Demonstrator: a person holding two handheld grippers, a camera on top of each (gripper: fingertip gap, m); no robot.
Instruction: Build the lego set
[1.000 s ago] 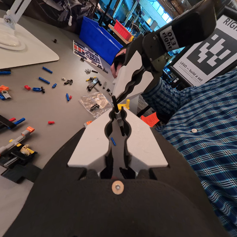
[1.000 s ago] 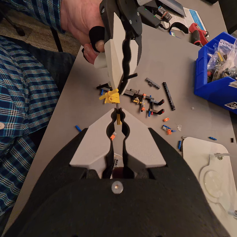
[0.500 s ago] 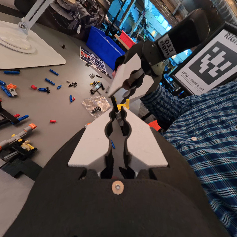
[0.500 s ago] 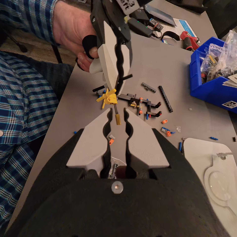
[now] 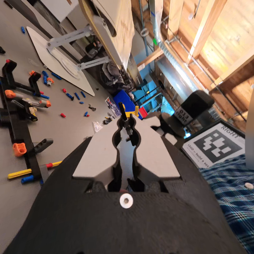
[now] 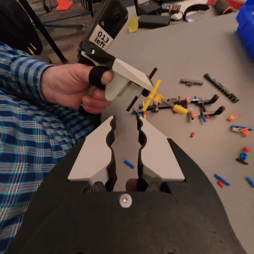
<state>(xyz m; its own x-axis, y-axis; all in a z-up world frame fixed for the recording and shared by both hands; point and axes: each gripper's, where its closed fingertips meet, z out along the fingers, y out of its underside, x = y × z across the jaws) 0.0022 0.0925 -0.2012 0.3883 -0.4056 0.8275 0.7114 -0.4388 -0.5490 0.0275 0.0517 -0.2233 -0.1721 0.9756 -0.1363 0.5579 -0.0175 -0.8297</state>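
Note:
My left gripper [image 5: 126, 120] is shut on a small sub-assembly: a black axle [image 5: 122, 110] with a yellow cross-shaped connector [image 5: 129, 112] beyond the tips. In the right wrist view the left gripper [image 6: 148, 88] is held by a hand above the table, and the yellow connector [image 6: 152, 94] carries a thin axle ending in a yellow bush [image 6: 180, 109]. My right gripper [image 6: 126, 118] is open and empty, below and left of that sub-assembly. The partial black build [image 6: 192, 102] lies on the grey table behind it; it also shows in the left wrist view [image 5: 17, 104].
Loose blue, red and orange pins [image 6: 222, 180] lie scattered on the table [image 6: 178, 55]. A black beam [image 6: 219, 89] and a grey beam [image 6: 191, 82] lie beyond the build. A blue bin [image 5: 123, 98], a white stand base [image 5: 61, 66] and a marker placard [image 5: 217, 145] stand around. One gripper's finger ends stand about 5 centimetres off the other's. The partial black build [image 6: 192, 102] lies around 15 centimetres away from my left fingertips.
My right gripper opened, let go of the yellow bush and drew back toward the person. My left gripper swung sideways and tilted up with the sub-assembly still in it.

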